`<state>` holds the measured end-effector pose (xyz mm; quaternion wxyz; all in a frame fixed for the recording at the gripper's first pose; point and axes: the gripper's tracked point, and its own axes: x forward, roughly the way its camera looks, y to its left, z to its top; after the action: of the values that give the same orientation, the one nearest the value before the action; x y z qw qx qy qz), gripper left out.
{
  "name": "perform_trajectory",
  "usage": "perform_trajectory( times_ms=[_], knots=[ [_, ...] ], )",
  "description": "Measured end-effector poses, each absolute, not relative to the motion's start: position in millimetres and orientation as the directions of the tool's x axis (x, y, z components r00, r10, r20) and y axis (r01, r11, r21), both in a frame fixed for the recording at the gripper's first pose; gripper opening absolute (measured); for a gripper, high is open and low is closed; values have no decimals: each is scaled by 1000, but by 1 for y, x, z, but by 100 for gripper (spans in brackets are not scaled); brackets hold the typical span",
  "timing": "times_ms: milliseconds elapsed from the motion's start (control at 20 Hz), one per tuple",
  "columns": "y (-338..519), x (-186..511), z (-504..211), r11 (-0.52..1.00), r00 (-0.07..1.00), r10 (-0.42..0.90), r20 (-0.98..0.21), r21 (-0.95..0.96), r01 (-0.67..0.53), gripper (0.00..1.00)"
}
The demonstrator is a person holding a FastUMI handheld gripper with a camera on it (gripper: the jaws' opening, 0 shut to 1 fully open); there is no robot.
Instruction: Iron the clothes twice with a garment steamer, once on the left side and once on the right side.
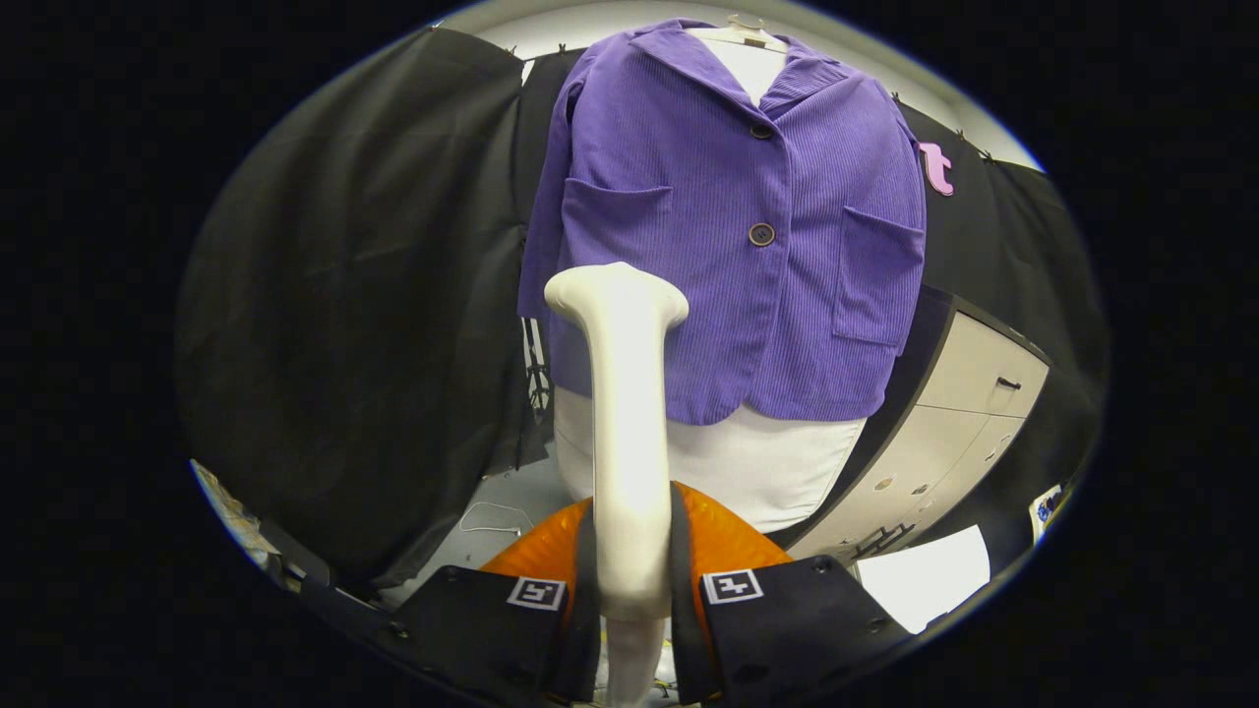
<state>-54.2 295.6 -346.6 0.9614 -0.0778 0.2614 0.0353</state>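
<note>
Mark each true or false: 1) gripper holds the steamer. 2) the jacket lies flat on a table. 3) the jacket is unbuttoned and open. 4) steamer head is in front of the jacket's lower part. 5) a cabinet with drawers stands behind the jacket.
1) True: the gripper is shut on the white steamer.
2) False: the purple jacket hangs on a white dress form.
3) False: its buttons are done up.
4) True.
5) True: the cabinet is beyond it.

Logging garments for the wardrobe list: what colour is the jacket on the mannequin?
Purple ribbed jacket, clearest in the gripper view, beyond the steamer.
</note>
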Motion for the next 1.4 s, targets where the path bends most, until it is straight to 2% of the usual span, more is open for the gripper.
perform_trajectory(
  times_ms=[250, 750, 1050, 1400],
  knots=[
    [302, -52, -313, 981, 885, 81, -458, -122, -153, 37],
    [268, -66, -188, 975, 957, 161, -242, -113, -192, 37],
    [208, -86, -125, 986, 984, 138, -116, -81, -148, 37],
    [135, -111, -74, 994, 996, 85, -33, -72, -87, 37]
  ],
)
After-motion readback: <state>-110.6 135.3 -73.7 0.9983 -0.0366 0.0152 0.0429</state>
